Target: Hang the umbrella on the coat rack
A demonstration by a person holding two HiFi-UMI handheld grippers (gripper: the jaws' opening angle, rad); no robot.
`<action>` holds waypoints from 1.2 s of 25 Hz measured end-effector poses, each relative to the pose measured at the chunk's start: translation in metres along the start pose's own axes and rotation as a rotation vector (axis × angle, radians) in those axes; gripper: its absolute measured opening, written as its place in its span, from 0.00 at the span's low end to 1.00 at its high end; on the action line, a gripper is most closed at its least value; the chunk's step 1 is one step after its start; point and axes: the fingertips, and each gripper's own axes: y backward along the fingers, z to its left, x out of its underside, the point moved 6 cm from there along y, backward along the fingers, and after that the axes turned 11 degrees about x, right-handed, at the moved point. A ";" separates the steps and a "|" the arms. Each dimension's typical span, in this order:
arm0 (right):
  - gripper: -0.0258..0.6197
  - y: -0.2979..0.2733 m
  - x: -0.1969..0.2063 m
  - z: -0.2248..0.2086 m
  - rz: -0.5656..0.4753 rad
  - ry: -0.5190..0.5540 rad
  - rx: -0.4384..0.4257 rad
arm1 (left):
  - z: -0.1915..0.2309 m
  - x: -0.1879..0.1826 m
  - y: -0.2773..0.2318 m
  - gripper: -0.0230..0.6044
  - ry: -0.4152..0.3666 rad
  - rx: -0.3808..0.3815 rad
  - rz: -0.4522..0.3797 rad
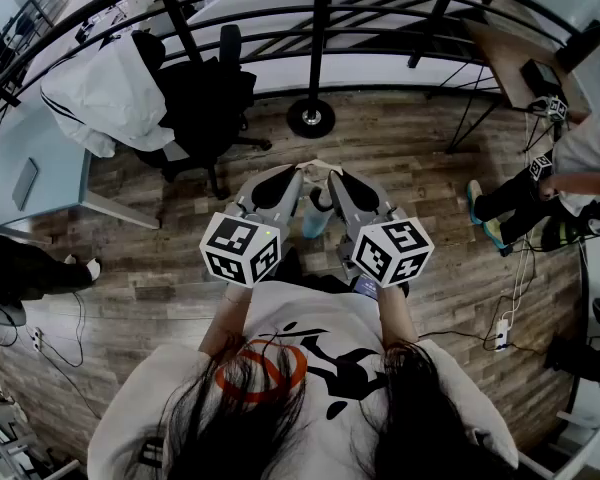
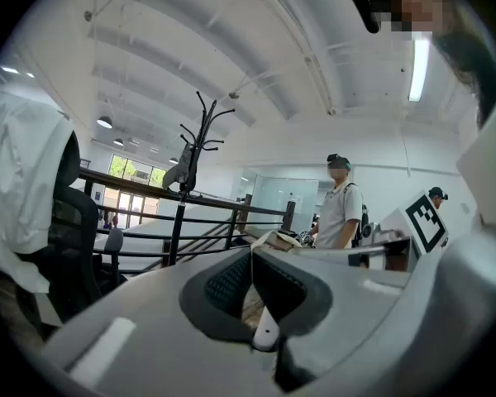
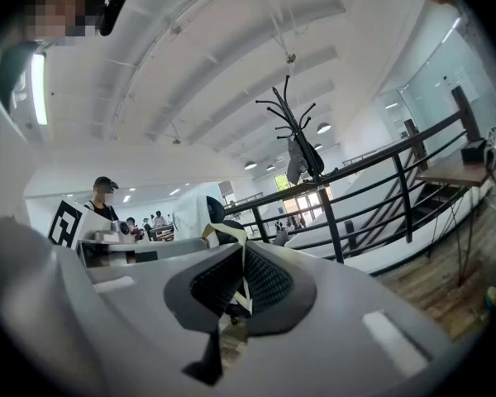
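Dangling in front of me, the umbrella (image 1: 315, 223) hangs by its strap (image 1: 317, 165). Left fingers (image 2: 224, 285) and right fingers (image 3: 267, 282) are each pinched closed on that strap, I judge to spread the loop for a hook. The rack (image 1: 321, 38) stands just ahead.

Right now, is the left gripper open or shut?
The left gripper is shut on the strap: its own view shows the jaws together with the thin beige strap pinched between them.
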 end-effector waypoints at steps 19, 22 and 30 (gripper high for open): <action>0.08 0.016 0.005 -0.002 -0.012 -0.044 -0.023 | -0.014 0.005 0.004 0.04 0.014 -0.001 0.000; 0.08 0.018 0.006 -0.006 -0.012 -0.050 -0.024 | -0.018 0.006 0.001 0.04 0.015 0.003 0.006; 0.08 0.029 0.004 -0.021 -0.035 -0.073 -0.022 | -0.028 0.005 -0.014 0.04 0.000 0.019 0.034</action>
